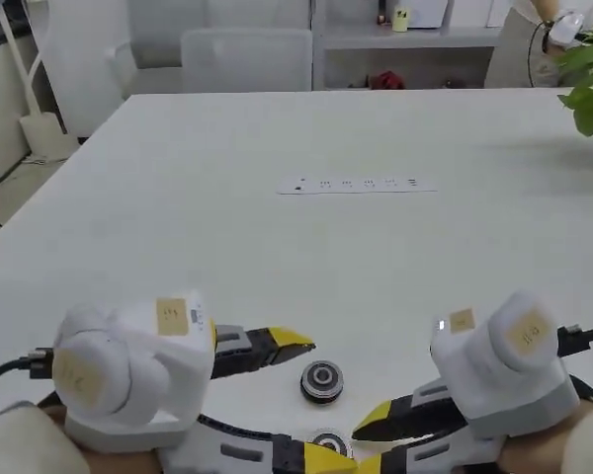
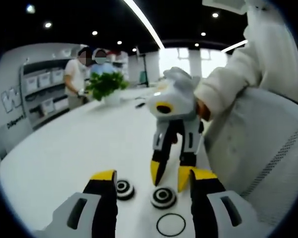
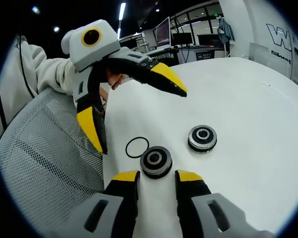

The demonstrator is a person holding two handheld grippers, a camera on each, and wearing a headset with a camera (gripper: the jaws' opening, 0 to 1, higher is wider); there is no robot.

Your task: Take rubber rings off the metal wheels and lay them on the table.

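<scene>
Right gripper (image 3: 157, 177), nearest the lens: yellow-tipped jaws parted, nothing held, tips just short of a round metal wheel (image 3: 156, 162) lying flat on the white table (image 3: 248, 124). Left gripper (image 3: 141, 121): jaws spread wide, empty, poised above the same wheel. A thin black rubber ring (image 3: 137, 147) lies loose just beside that wheel, near the table's edge.

Risk: the wheel is unrestrained. An off-centre pinch would likely skid or flip it, and a stretched ring could spring off the edge.

Count: 2 wheels, the second wheel (image 3: 202, 138) close by; 1 loose ring; 2 grippers.
</scene>
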